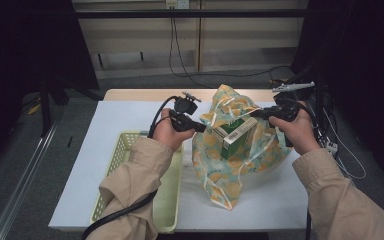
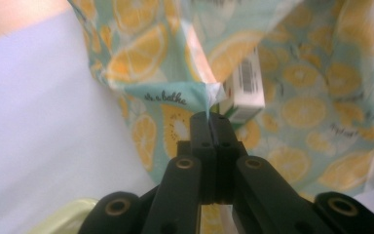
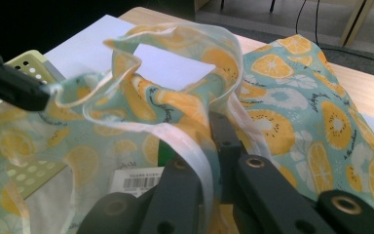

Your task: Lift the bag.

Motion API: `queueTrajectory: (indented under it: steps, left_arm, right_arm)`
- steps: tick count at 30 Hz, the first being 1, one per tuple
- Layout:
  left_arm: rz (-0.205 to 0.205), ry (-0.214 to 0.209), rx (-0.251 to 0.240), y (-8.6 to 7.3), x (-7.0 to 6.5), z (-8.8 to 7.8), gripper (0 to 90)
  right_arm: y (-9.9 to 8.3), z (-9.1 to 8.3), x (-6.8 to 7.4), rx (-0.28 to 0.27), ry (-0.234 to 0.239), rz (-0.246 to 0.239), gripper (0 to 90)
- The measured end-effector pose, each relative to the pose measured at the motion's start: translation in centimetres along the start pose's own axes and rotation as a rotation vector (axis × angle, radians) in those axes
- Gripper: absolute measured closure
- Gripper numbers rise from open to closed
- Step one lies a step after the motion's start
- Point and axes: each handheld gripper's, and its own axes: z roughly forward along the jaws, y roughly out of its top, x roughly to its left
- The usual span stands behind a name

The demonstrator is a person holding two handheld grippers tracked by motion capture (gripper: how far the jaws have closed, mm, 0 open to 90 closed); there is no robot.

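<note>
A fabric bag [image 1: 230,172] printed with orange slices stands on the table, its mouth held wide between both grippers. My left gripper [image 1: 200,128] is shut on the bag's left rim [image 2: 208,100], the jaws pressed together in the left gripper view [image 2: 209,117]. My right gripper [image 1: 256,114] is shut on the right rim, and the white trim [image 3: 195,146] runs between its jaws [image 3: 215,124]. A green and white box [image 1: 236,136] with a barcode sits tilted in the bag's mouth [image 2: 247,85] [image 3: 137,180]. The left gripper's tip [image 3: 43,90] pinches the far rim.
A pale yellow basket [image 1: 122,150] lies on the white table cover [image 1: 105,125] under the left forearm, just left of the bag [image 3: 27,63]. Cables and a dark stand [image 1: 320,90] crowd the table's right edge. The wooden tabletop [image 1: 140,94] shows behind.
</note>
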Motion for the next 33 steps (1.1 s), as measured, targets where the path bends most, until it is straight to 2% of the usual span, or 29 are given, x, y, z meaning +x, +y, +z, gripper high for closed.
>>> queueTrajectory:
  steps: [1,4,9,12,18,23,26,29,33]
  left_arm:
    - [-0.014,-0.005,-0.013,0.4,0.0,-0.4,90.0]
    - [-0.003,0.013,-0.015,1.6,0.0,-1.7,90.0]
    - [-0.016,0.001,-0.044,3.7,-0.3,-3.3,90.0]
    - [-0.008,0.007,-0.061,5.1,-0.5,-4.2,90.0]
    - [0.019,0.016,-0.107,8.4,-1.2,-6.2,90.0]
    - [0.012,0.028,-0.162,11.3,-0.9,-8.2,90.0]
    - [0.021,0.036,-0.175,12.7,-0.7,-9.3,90.0]
    - [0.024,0.039,-0.161,13.0,-0.5,-9.5,90.0]
    - [0.013,0.044,-0.143,11.7,0.2,-9.0,90.0]
  right_arm:
    - [0.2,0.0,0.1,-0.002,0.001,-0.003,89.4]
    - [0.8,-0.3,0.4,-0.012,0.002,-0.010,89.4]
    - [1.7,-0.7,0.8,-0.027,0.010,-0.019,89.4]
    - [2.4,-1.2,1.0,-0.037,0.009,-0.026,89.4]
    - [4.2,-2.7,1.3,-0.067,0.001,-0.044,89.5]
    - [6.4,-4.5,1.5,-0.110,-0.005,-0.050,89.6]
    - [7.9,-5.7,1.9,-0.141,-0.008,-0.067,89.6]
    - [8.4,-6.0,2.2,-0.155,0.008,-0.069,89.6]
    - [7.5,-4.6,2.5,-0.132,0.041,-0.062,89.6]
